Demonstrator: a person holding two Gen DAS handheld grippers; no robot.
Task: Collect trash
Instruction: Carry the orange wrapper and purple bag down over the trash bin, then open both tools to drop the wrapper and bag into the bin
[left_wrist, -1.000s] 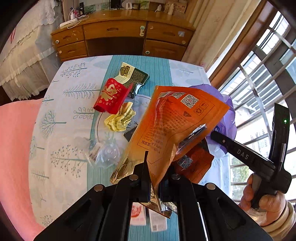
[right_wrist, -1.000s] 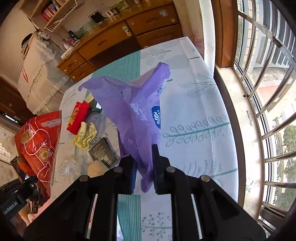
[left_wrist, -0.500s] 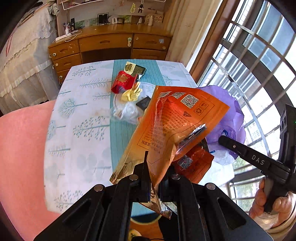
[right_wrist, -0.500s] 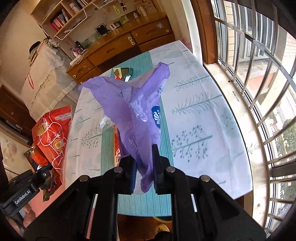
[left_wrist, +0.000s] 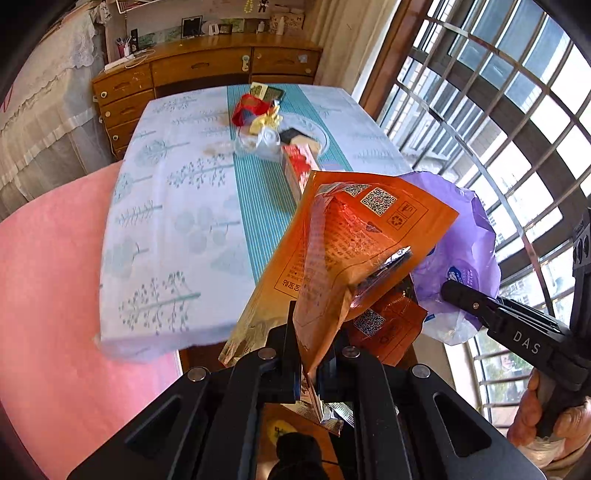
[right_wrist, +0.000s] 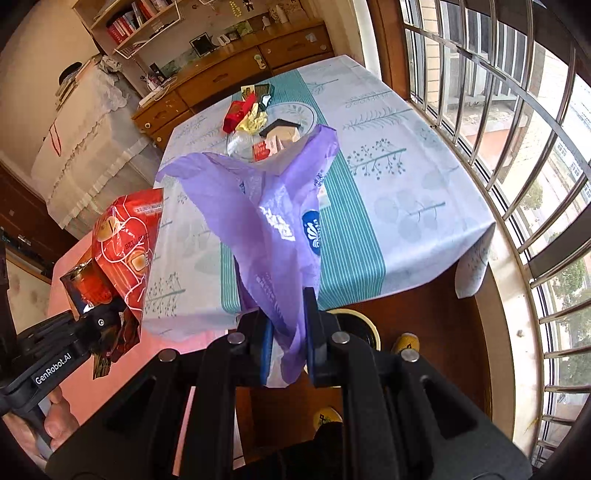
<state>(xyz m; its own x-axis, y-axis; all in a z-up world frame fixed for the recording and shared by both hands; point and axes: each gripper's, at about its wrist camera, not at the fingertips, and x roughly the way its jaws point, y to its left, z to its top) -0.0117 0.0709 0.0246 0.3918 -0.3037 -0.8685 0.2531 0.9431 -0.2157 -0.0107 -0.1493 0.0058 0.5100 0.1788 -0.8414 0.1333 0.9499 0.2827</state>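
My left gripper (left_wrist: 309, 363) is shut on an orange snack bag (left_wrist: 354, 243), held up off the table's near edge; it shows red in the right wrist view (right_wrist: 125, 240). My right gripper (right_wrist: 289, 332) is shut on a purple plastic wrapper (right_wrist: 266, 218), which also shows in the left wrist view (left_wrist: 461, 251) just right of the orange bag. More trash lies in the middle of the table: a red packet (right_wrist: 236, 112), a yellow crumpled wrapper (right_wrist: 253, 120), clear plastic (right_wrist: 240, 142) and small cartons (right_wrist: 277, 138).
The table (right_wrist: 406, 177) has a light tree-print cloth with a teal striped runner. A pink surface (left_wrist: 44, 295) lies to its left. A wooden dresser (left_wrist: 207, 70) stands behind. A barred window (right_wrist: 517, 147) runs along the right. Wooden floor (right_wrist: 424, 332) lies below.
Both grippers have pulled back from the table with their wrappers still held. The table now looks farther away and its near edge and the floor show.
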